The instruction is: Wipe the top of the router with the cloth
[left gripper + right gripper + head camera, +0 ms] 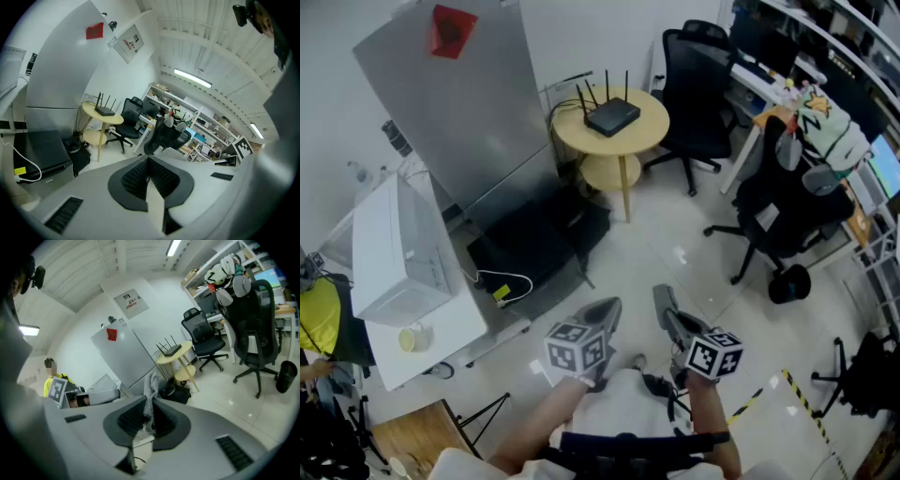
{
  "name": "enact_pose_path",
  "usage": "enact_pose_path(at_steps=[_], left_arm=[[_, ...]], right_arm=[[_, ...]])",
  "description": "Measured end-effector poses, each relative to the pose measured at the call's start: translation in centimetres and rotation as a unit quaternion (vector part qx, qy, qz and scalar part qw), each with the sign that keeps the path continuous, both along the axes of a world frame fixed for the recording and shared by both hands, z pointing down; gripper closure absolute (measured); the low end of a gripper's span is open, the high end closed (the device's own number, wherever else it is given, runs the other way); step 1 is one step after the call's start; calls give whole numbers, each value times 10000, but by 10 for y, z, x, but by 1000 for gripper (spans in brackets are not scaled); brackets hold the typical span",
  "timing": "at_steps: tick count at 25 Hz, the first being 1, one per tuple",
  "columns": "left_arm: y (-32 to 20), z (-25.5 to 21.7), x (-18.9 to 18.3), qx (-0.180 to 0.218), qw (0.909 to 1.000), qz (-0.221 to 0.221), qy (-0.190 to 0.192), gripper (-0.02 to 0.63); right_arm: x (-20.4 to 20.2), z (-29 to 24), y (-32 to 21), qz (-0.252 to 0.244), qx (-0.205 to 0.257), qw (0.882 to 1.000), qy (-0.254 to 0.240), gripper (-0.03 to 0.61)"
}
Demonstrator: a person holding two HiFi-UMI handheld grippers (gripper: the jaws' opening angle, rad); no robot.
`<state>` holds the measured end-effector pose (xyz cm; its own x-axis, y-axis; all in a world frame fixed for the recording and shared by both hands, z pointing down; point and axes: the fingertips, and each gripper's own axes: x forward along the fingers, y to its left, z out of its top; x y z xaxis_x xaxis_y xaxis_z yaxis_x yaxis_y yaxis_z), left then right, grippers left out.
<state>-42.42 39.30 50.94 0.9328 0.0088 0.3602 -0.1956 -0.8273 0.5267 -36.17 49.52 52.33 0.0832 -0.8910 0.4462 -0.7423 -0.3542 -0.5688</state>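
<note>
A black router (612, 116) with several upright antennas lies on a round yellow table (645, 135) far across the floor. It also shows small in the left gripper view (104, 111) and the right gripper view (171, 350). Both grippers are held close to my body, well short of the table. My left gripper (602, 313) (148, 165) is shut with nothing in it. A strip of grey cloth (151, 389) sticks up between the jaws of my right gripper (665, 303) (150, 414), which is shut on it.
A tall grey cabinet (459, 103) stands left of the table, with a black case (534, 246) at its foot. A white box (394, 248) and a cup (412, 338) sit on a white counter at left. Black office chairs (698, 84) (787, 211) stand at right.
</note>
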Motion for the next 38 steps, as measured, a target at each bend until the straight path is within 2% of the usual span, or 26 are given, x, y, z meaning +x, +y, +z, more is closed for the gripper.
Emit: enact_pose_path(at_steps=[11,24,30,38], left_arm=[[12,2,24,22,10000,-41,-77,615],[41,10,73,78,9996,-229,-144,615],[28,16,93,100,9991,-329,-263,615],[-1,29,153,25,9995,-108,-293,615]], right_arm=[[26,5,10,-46,67,9999,-98,543],[85,20,42,-117,160,9995,-260,543],[100,29,33,-177,201,9989,-386,543],[156,40,13,107,124,9989,-432,543]])
